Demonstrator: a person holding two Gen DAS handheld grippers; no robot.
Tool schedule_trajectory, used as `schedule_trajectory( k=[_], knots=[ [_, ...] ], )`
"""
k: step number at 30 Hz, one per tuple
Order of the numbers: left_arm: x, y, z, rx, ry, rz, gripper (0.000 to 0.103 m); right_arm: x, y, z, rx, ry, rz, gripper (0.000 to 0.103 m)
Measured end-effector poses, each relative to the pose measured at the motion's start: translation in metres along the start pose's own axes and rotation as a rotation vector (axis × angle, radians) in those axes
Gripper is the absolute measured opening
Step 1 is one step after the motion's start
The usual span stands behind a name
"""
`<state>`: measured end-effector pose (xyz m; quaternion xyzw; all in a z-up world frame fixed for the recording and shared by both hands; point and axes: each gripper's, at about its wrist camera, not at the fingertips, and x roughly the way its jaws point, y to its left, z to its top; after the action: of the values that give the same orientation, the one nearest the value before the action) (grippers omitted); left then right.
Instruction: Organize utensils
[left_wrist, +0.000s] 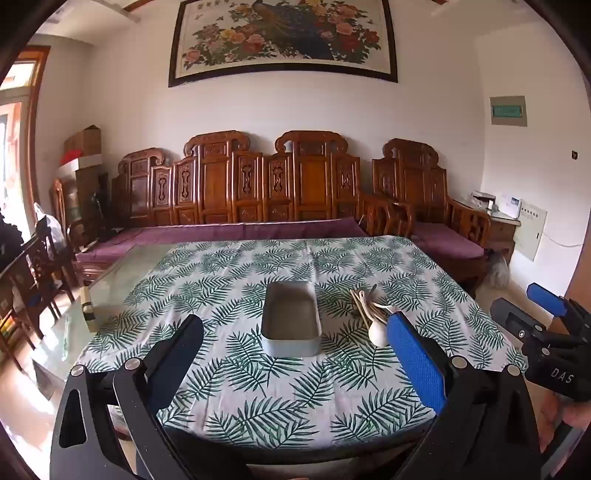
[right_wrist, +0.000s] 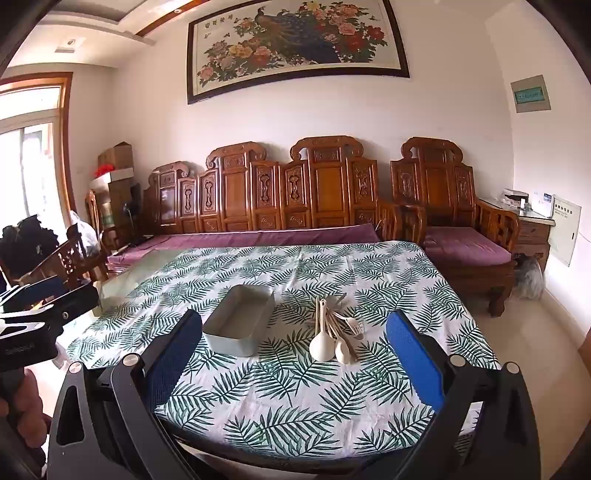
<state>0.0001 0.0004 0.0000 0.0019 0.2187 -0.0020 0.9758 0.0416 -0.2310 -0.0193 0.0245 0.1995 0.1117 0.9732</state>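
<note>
A grey rectangular box (left_wrist: 291, 322), open and empty, stands mid-table; it also shows in the right wrist view (right_wrist: 240, 321). To its right lies a pile of cream utensils (right_wrist: 334, 332): spoons, a fork and chopsticks, partly hidden in the left wrist view (left_wrist: 369, 314) behind my finger. My left gripper (left_wrist: 295, 332) is open and empty, held above the table's near edge facing the box. My right gripper (right_wrist: 295, 332) is open and empty, also near the front edge, facing the utensils. Each gripper shows at the other view's edge, the right one (left_wrist: 546, 325) and the left one (right_wrist: 48, 306).
The table wears a fern-print cloth (right_wrist: 295, 387); bare glass (left_wrist: 110, 291) shows at its left with a small block (left_wrist: 88, 308) on it. A carved wooden sofa (right_wrist: 295, 206) stands behind, wooden chairs (left_wrist: 33, 273) at the left.
</note>
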Motion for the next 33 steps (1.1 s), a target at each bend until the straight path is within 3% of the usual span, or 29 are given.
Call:
schedule_trajectory(
  k=[33],
  knots=[
    [-0.0031,-0.0024,0.0006,0.005,-0.006,0.001,0.097,-0.0016,-0.0021,-0.0018,0.006,0.0,0.005,0.1]
  ],
)
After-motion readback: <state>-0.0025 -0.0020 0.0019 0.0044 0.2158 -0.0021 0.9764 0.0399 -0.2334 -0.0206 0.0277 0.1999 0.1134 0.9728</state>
